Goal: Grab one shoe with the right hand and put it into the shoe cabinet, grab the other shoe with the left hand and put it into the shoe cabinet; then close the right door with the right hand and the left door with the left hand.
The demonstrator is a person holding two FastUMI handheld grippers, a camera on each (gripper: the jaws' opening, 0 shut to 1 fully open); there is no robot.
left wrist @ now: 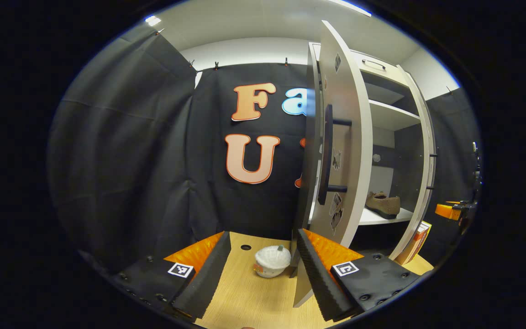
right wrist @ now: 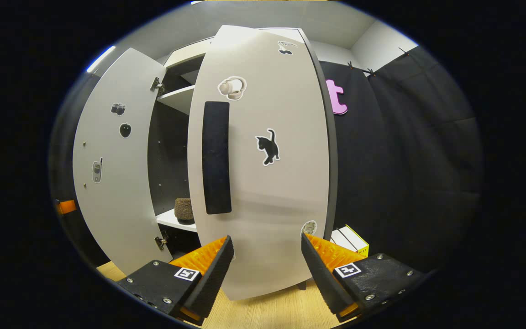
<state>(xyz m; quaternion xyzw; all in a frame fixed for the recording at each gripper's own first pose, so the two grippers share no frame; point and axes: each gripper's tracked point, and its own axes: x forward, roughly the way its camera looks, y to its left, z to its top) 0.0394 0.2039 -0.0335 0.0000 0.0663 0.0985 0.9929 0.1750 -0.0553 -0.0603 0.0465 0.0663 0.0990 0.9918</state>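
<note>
A brown suede shoe point(left wrist: 383, 204) sat on the pale cabinet's white shelf point(left wrist: 384, 217) at centre right; the left gripper point(left wrist: 263, 267) gaped empty beside the grey left door point(left wrist: 341, 151); the right gripper point(right wrist: 266, 269) spread wide before the sticker-covered right door point(right wrist: 263, 183), probably to push it closed.

In the left gripper view a shoe point(left wrist: 383, 204) sits on a shelf point(left wrist: 384, 217) inside the shoe cabinet point(left wrist: 393, 116), behind the left door point(left wrist: 343, 137); a bowl point(left wrist: 272, 261) rests on the floor point(left wrist: 244, 292) left of that door; in the right gripper view the right door point(right wrist: 263, 160) stands right of the left door; a box point(right wrist: 352, 240) lies behind its right edge.
</note>
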